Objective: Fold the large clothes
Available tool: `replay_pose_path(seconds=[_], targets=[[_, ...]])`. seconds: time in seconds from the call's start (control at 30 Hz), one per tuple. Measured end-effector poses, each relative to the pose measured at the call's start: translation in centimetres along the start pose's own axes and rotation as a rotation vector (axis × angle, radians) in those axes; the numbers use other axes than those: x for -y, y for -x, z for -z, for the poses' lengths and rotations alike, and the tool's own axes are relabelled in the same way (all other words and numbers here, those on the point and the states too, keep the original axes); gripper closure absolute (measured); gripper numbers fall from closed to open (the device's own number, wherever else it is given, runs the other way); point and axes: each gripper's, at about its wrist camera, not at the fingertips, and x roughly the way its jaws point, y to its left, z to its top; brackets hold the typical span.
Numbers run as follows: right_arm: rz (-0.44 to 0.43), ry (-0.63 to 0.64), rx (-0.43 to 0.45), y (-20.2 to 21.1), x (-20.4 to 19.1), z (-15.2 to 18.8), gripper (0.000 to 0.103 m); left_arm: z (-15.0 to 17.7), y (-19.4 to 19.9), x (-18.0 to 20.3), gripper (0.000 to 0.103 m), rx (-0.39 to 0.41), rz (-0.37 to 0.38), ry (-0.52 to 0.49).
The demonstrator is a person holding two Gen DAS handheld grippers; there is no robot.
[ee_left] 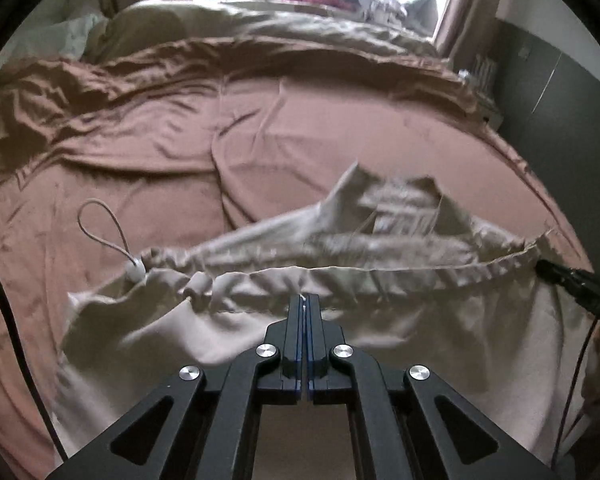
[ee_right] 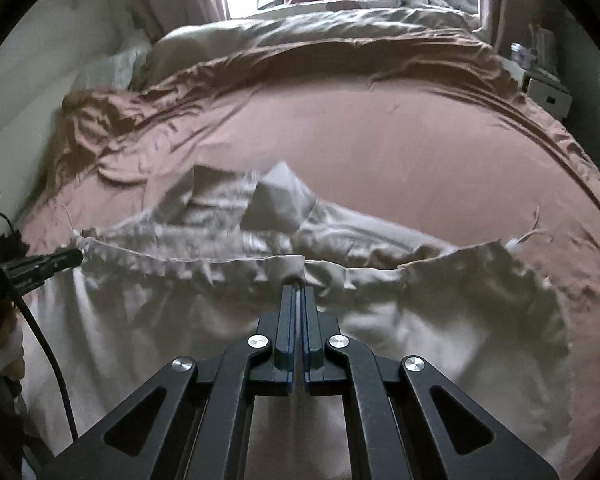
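a large beige garment (ee_left: 400,240) is held up over a bed covered by a pinkish-brown sheet (ee_left: 340,128), its gathered drawstring hem stretched between the two grippers. the left gripper (ee_left: 305,300) is clamped on the hem near the middle, fingers pressed together on the fabric. the right gripper (ee_right: 298,289) is likewise closed on the hem edge. a cord loop with a white toggle (ee_left: 134,271) is seen lying at the hem's left end. the far part of the garment is blurred.
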Motion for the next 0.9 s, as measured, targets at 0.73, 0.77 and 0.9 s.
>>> replay_pose_path(seconds=[0.73,0.77,0.9], targets=[[-0.055,-0.145,-0.126,-6.8,3.1,0.4,0.102,0.0,-7.4,-1.7,0.099,-0.145,-0.003,0.055],[-0.047,-0.141,-0.122,-6.4,3.0,0.4,0.102,-0.1,-6.9,-2.0,0.098,-0.149,0.018,0.075],[-0.042,-0.113,-0.076,-3.0,2.6,0.2,0.099,-0.1,-3.7,-2.1,0.047,-0.102,0.061,0.117]])
